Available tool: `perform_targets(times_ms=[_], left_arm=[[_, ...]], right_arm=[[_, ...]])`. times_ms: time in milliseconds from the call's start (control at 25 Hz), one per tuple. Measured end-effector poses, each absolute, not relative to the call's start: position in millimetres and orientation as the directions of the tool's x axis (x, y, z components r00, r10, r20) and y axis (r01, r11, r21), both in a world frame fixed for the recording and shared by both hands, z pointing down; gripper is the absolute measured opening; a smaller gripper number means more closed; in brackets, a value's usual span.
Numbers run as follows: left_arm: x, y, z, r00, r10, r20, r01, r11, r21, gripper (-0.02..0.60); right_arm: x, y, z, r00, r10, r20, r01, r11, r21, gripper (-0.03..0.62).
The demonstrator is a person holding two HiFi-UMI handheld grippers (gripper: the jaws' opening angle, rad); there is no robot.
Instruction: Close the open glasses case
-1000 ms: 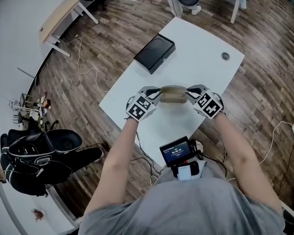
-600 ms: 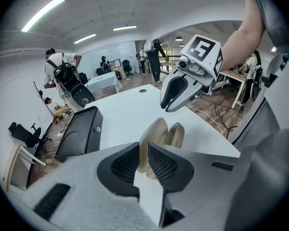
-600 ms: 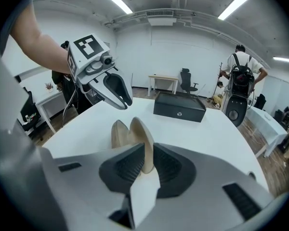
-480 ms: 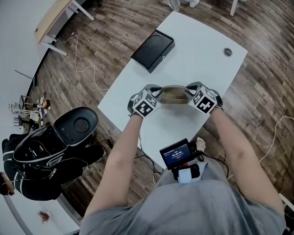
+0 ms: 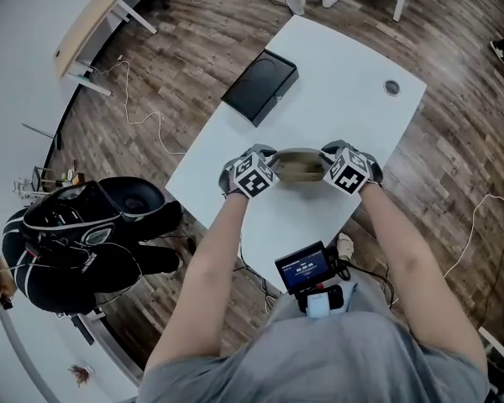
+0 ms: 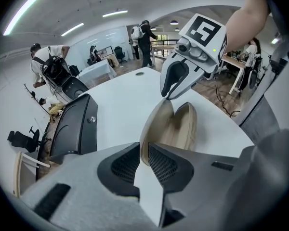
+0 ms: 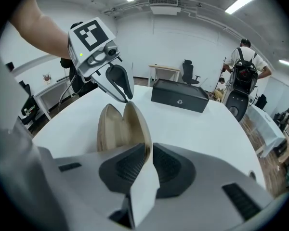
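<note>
Glasses case (image 5: 299, 164) part-open at mid-worktop (image 5: 336, 74), held at both ends.
We note its long axis runs 9 to 3 o'clock in the head view. The left tool (image 5: 271, 163) at its 9 o'clock end and the right tool (image 5: 325, 163) at its 3 o'clock end are each clamped on the rim of the 12 o'clock shell. The free shell lies toward 6 o'clock. We judge closing means swinging the held shell that way, both hands equally near.

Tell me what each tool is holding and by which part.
Both hold the half-open tan hard-shell glasses case. The left tool pinches the upright shell's rim at one end; the right tool pinches that rim at the other end.
</note>
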State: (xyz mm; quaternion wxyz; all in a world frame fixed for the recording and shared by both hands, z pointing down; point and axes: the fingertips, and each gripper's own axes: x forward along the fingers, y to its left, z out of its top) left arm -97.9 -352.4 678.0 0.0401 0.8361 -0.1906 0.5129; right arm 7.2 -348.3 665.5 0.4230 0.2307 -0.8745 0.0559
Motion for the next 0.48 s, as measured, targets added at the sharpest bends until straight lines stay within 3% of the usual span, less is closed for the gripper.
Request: perform_targets(times_ms=[480], left_arm=[[-99.2, -358.6, 684.6, 0.381, -0.293, 0.877, -0.323, -0.931, -0.171, 0.041]], right_arm=[[5.8, -351.0, 670.7, -0.509, -0.34, 0.791, -0.401, 0.907, 0.131, 0.035]])
